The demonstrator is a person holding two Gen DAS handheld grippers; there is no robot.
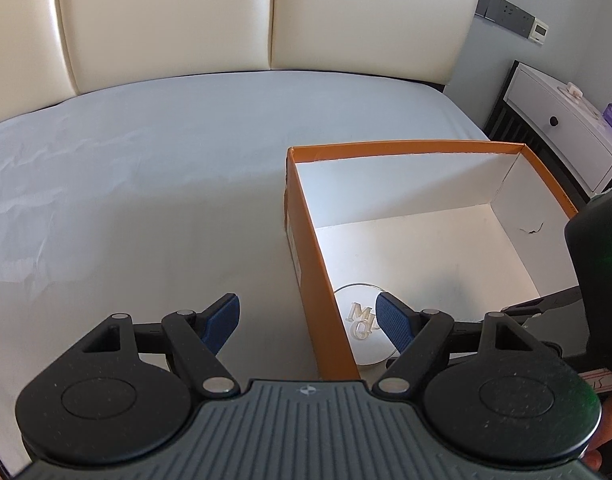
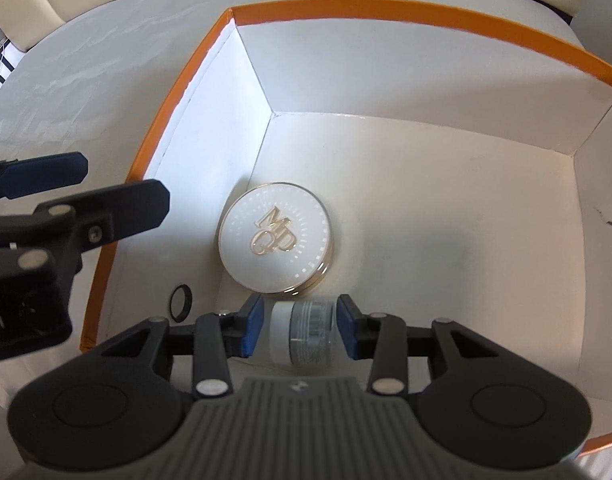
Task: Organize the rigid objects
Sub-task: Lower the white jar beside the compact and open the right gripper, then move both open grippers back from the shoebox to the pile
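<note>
An orange box (image 1: 386,146) (image 2: 386,7) with a white inside stands open on the bed. A round white tin (image 2: 274,238) (image 1: 356,300) with gold letters lies flat on its floor near the left wall. My right gripper (image 2: 299,326) hangs inside the box just in front of the tin. A small blurred jar (image 2: 301,334) with a white lid sits between its blue pads, with a thin gap on each side. My left gripper (image 1: 308,322) (image 2: 105,188) is open wide and straddles the box's left wall, holding nothing.
A small black ring (image 2: 180,303) lies by the box's left inner wall. The grey bed sheet (image 1: 145,184) spreads to the left, with a cream headboard (image 1: 165,20) behind. A white nightstand (image 1: 562,128) stands at the right. The right gripper's body (image 1: 598,264) looms at the right edge.
</note>
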